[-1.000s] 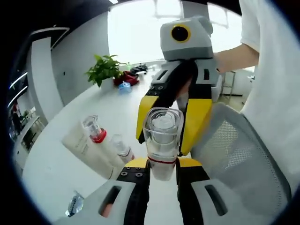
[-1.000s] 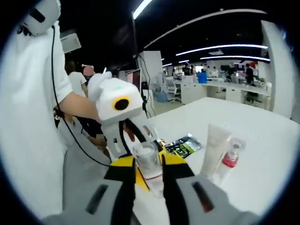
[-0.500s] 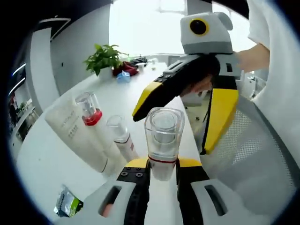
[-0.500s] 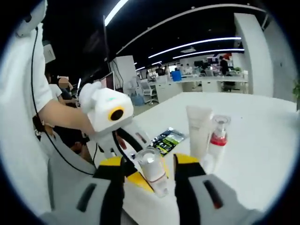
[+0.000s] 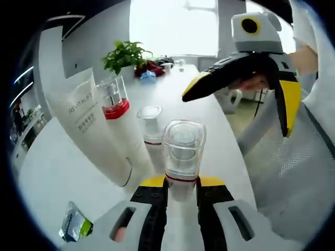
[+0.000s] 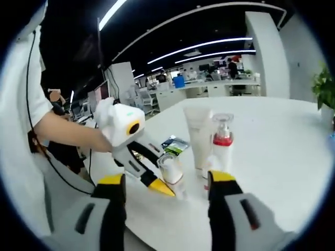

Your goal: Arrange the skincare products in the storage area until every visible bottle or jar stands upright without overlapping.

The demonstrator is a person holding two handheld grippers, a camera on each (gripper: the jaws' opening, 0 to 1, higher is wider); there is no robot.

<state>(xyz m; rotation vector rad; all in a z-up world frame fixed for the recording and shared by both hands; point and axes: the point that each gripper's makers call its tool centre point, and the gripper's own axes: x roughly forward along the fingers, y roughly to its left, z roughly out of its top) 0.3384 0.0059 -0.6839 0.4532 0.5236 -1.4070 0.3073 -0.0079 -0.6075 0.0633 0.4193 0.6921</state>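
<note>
Here, in the left gripper view, my left gripper (image 5: 181, 184) pinches a clear-capped bottle (image 5: 182, 157) upright between its jaws, above the white worktop (image 5: 63, 172); a white tube (image 5: 89, 125), a red-collared pump bottle (image 5: 113, 99) and a small clear-capped bottle (image 5: 150, 128) stand close together just beyond; a small sachet (image 5: 73, 227) lies nearer me; my right gripper (image 5: 246, 78) hangs spread at upper right. In the right gripper view, my right gripper (image 6: 166, 183) has its jaws wide apart, empty; the left gripper (image 6: 137, 157) grips the clear-capped bottle (image 6: 170, 172) beside the tube (image 6: 198, 133) and pump bottle (image 6: 222, 141).
</note>
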